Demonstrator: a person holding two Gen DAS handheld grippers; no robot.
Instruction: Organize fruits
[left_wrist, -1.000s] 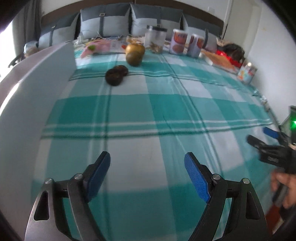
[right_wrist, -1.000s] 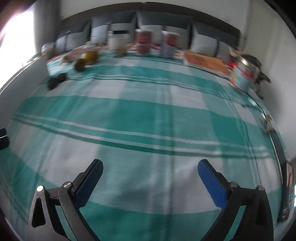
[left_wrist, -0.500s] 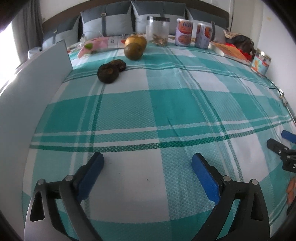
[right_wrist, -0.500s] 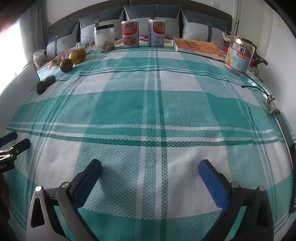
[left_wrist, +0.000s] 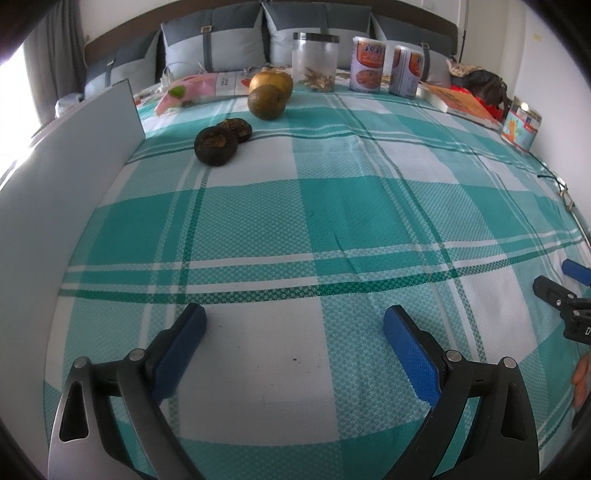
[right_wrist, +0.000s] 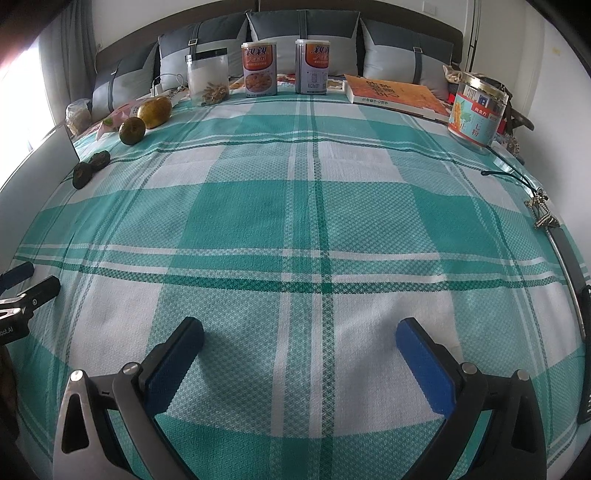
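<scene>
Two dark wrinkled round fruits (left_wrist: 216, 146) (right_wrist: 82, 175) lie side by side on the green checked cloth (left_wrist: 332, 206), far left. Behind them sit a brown-green round fruit (left_wrist: 266, 102) (right_wrist: 132, 130) and a larger golden one (left_wrist: 270, 80) (right_wrist: 155, 110). My left gripper (left_wrist: 294, 323) is open over bare cloth near the front edge, nothing between its blue pads. My right gripper (right_wrist: 300, 334) is open too, empty, also low over the cloth and far from all the fruit. Each gripper's tip shows at the edge of the other's view.
A white panel (left_wrist: 66, 162) stands along the left edge. At the back are a clear jar (left_wrist: 315, 61), two printed cans (left_wrist: 367, 62), a pink packet (left_wrist: 192, 88), an orange book (right_wrist: 395, 94) and a labelled tin (right_wrist: 476, 110). A cord with keys (right_wrist: 541, 212) lies at the right edge.
The left gripper's jaws have spread wider and its view has dipped and steadied over the cloth. The right view has sharpened from blur; both grippers have held still over the last half second.
</scene>
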